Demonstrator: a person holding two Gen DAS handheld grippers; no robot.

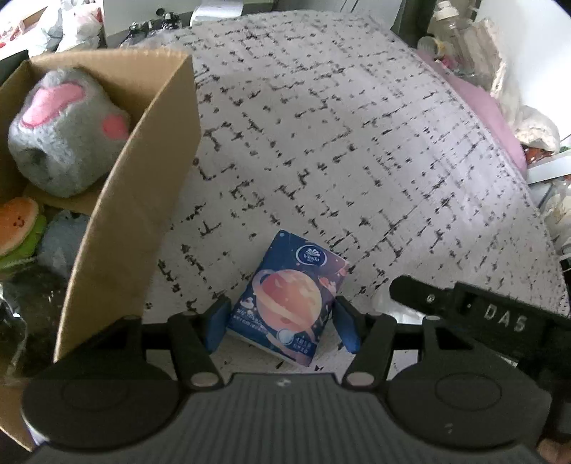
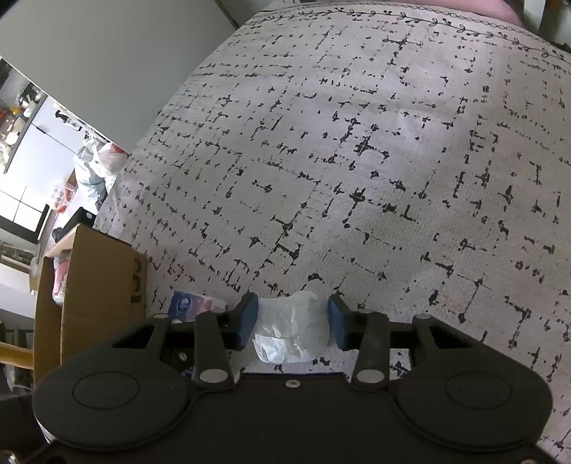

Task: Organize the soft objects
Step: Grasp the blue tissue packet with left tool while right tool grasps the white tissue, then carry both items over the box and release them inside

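Note:
A blue tissue pack (image 1: 289, 299) printed with a planet lies on the patterned bedspread (image 1: 339, 142). My left gripper (image 1: 282, 323) is open with its blue pads on either side of the pack, not pressing it. A cardboard box (image 1: 135, 200) stands to the left and holds a grey and pink plush (image 1: 67, 132) and a burger plush (image 1: 19, 228). My right gripper (image 2: 292, 321) is open around a crumpled clear plastic bag (image 2: 291, 332) lying on the bedspread (image 2: 357, 160). The tissue pack (image 2: 192, 303) and box (image 2: 100, 282) show at that view's left.
The right gripper's black body (image 1: 481, 310) sits close to the right of the tissue pack. Pink bedding (image 1: 481, 107) and bottles (image 1: 453, 32) line the far right edge of the bed. Plastic bags (image 2: 96, 164) lie off the bed's left side.

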